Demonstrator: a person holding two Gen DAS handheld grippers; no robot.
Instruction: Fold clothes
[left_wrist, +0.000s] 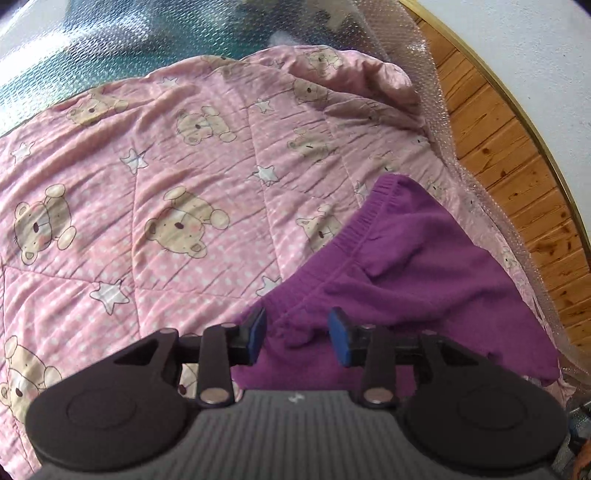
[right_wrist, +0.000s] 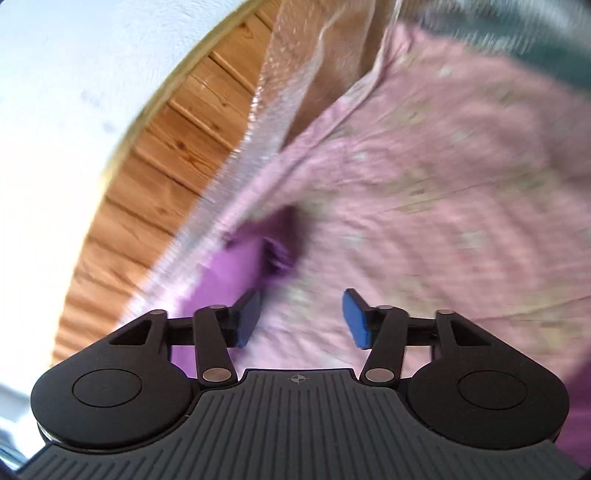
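A white wall (left_wrist: 535, 55) and a strip of wood panelling (left_wrist: 498, 155) edge the scene on your right in the left wrist view, and a pink quilt (left_wrist: 166, 166) printed with bears and stars covers the bed. Clear bubble wrap (left_wrist: 436, 110) lies along the quilt's far and right edges, with a teal surface (left_wrist: 129, 40) showing under it at the far end.

Your left tongs (left_wrist: 297, 336) hang over the near right part of the quilt, spread wide with nothing between the blue pads (left_wrist: 256, 334). A purple garment (left_wrist: 424, 266) lies bunched on the quilt there, its ribbed waistband (left_wrist: 365, 218) running away from you; the left pad sits over the garment's near left edge and the right pad over the cloth itself. Whether the pads touch the fabric, you cannot tell.

The right wrist view is heavily blurred. Your right tongs (right_wrist: 301, 317) are also spread wide and hold nothing. The garment (right_wrist: 229, 266) shows just beyond the left pad, with the quilt (right_wrist: 424, 184) filling the middle and right, and the bubble wrap (right_wrist: 258, 122), panelling (right_wrist: 166, 147) and wall (right_wrist: 55, 110) off to the left.
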